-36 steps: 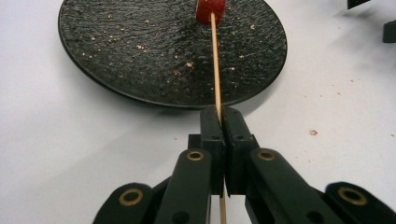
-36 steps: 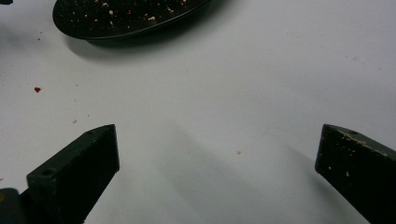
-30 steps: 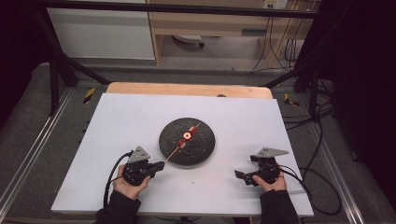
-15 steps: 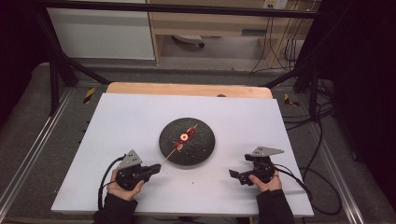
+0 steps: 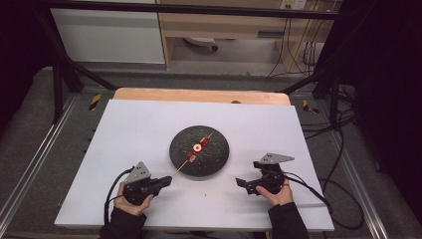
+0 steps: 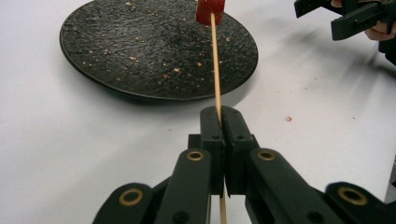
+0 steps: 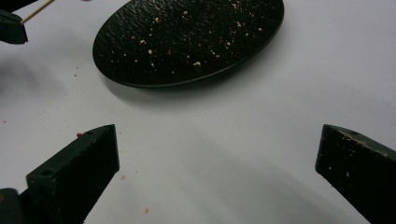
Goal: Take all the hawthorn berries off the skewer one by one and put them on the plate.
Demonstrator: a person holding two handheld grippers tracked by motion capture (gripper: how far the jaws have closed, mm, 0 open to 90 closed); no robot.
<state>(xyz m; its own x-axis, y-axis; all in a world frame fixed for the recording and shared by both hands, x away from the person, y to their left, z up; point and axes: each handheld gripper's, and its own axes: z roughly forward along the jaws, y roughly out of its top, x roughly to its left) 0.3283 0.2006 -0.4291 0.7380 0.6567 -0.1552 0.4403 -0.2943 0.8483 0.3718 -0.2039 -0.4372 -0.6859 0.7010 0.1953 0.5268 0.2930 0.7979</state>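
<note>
A thin wooden skewer (image 6: 215, 70) carries red pieces (image 5: 197, 148) over a dark round plate (image 5: 216, 159) at the middle of the white table. My left gripper (image 5: 166, 181) sits at the plate's lower left, shut on the skewer's near end (image 6: 219, 116). A red chunk (image 6: 209, 10) rides on the stick above the plate (image 6: 140, 51). My right gripper (image 5: 241, 183) rests low at the plate's lower right, jaws wide open with bare table between them (image 7: 219, 154). The plate (image 7: 187, 37) lies ahead of it, speckled with crumbs.
The white tabletop (image 5: 134, 129) stretches left and behind the plate. A wooden edge (image 5: 199, 94) runs along the far side. Cables (image 5: 318, 189) trail from the right gripper over the table's right edge. Small red crumbs (image 7: 145, 211) dot the surface near the right jaws.
The right gripper has slid left and a little nearer the plate. The left gripper shifted slightly but keeps the skewer. Jaws unchanged.
</note>
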